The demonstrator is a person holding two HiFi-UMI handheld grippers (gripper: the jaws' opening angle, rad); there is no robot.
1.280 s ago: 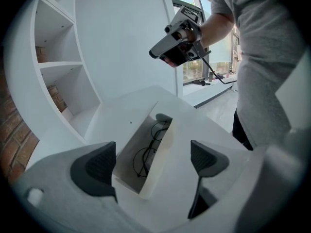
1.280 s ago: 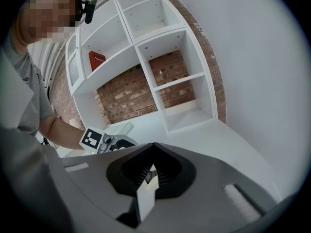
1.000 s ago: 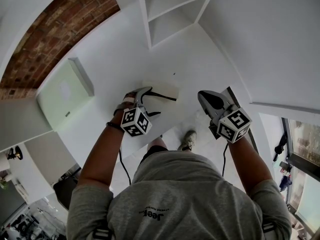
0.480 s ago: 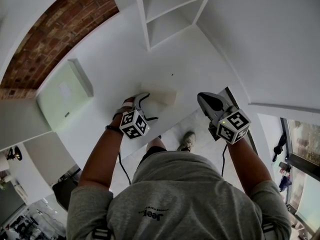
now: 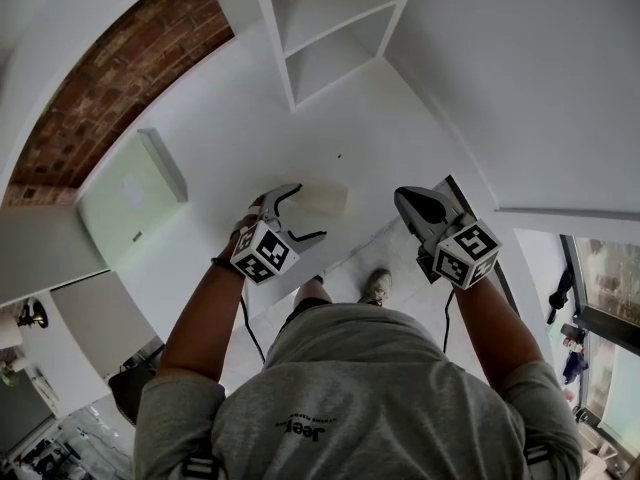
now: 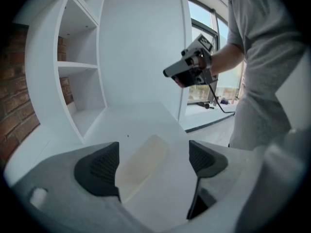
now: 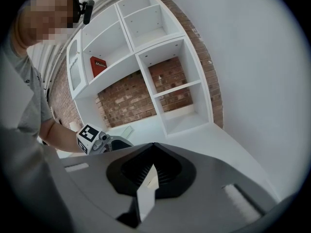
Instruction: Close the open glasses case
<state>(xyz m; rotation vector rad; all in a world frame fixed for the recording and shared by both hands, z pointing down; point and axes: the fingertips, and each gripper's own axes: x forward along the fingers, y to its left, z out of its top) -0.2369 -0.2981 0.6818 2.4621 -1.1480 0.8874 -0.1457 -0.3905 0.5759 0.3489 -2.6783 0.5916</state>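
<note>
The cream glasses case (image 5: 322,200) lies flat on the white table (image 5: 230,118) with its lid down. My left gripper (image 5: 311,211) is open just on the near side of it, one fingertip beside the case's near end. In the left gripper view the case (image 6: 141,165) rests on the table ahead of the gap between the dark pads (image 6: 98,169), touching neither. My right gripper (image 5: 406,197) hovers off the table's right edge, shut and holding nothing; its pads (image 7: 160,171) meet in the right gripper view.
A white shelf unit (image 5: 325,28) stands at the table's far end. A flat white box (image 5: 130,193) lies on the table to the left, beside a brick wall (image 5: 110,88). The table's near edge runs by the person's shoe (image 5: 376,286). A red box (image 7: 97,65) sits on a shelf.
One second ago the left gripper reached over the case, which showed larger; it then pressed onto it. Now it has drawn back towards me and the case lies lower and flatter. The right gripper has stayed put.
</note>
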